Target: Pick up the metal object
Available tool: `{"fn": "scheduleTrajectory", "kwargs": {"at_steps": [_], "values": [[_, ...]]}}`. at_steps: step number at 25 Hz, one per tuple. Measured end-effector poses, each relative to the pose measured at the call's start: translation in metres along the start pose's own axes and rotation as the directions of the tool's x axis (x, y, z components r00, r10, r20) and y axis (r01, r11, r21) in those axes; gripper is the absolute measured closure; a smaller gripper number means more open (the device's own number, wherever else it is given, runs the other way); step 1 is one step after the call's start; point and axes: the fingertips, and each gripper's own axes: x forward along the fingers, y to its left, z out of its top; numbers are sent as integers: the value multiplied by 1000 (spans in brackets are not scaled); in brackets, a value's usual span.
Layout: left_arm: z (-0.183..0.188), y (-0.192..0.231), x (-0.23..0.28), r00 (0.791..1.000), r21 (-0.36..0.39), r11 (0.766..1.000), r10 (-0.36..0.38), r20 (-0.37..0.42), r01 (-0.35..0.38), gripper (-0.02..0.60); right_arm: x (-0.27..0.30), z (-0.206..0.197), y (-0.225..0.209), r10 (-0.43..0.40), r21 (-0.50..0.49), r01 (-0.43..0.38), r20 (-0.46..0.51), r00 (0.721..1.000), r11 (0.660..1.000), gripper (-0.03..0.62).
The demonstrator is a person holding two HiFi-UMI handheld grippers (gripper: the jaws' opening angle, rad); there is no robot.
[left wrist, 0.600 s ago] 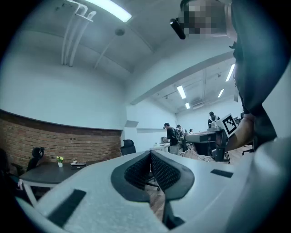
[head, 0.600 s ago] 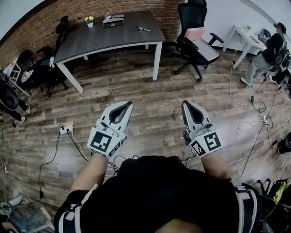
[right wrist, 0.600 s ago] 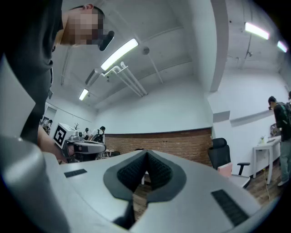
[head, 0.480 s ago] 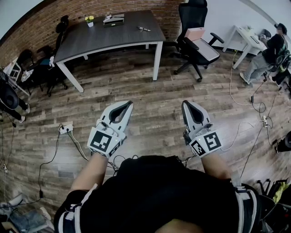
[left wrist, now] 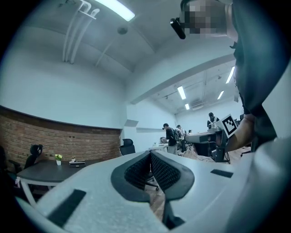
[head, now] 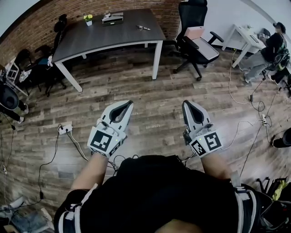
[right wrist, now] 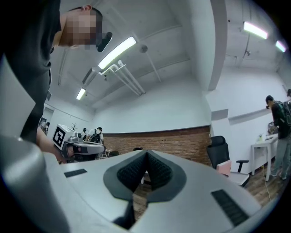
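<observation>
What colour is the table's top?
The table has a dark grey top and white legs; the head view shows it best.

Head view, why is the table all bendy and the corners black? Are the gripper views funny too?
Head view: the wide lens bends the table and wood floor and darkens the corners; focus is sharp. Left gripper view: black rim, glaring ceiling light. Right gripper view: same curve, bright ceiling lamp.

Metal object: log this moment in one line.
left hand-held gripper: shut, empty | right hand-held gripper: shut, empty | metal object: on table, untouched
</observation>
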Motion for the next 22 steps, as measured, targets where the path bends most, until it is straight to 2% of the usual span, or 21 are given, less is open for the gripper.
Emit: {"fn": "scheduleTrajectory", "kwargs": {"at_steps": [15,22], "values": [[-11,61,-25,1000,-1,1000,-25,16,25,574,59,-7,40,-22,-36,22,-9,1000,999,600],[-19,93,-22,999,-5,1000,-28,18,28,574,88,-10,42,-38,-51,37,-13,999,998,599]]}}
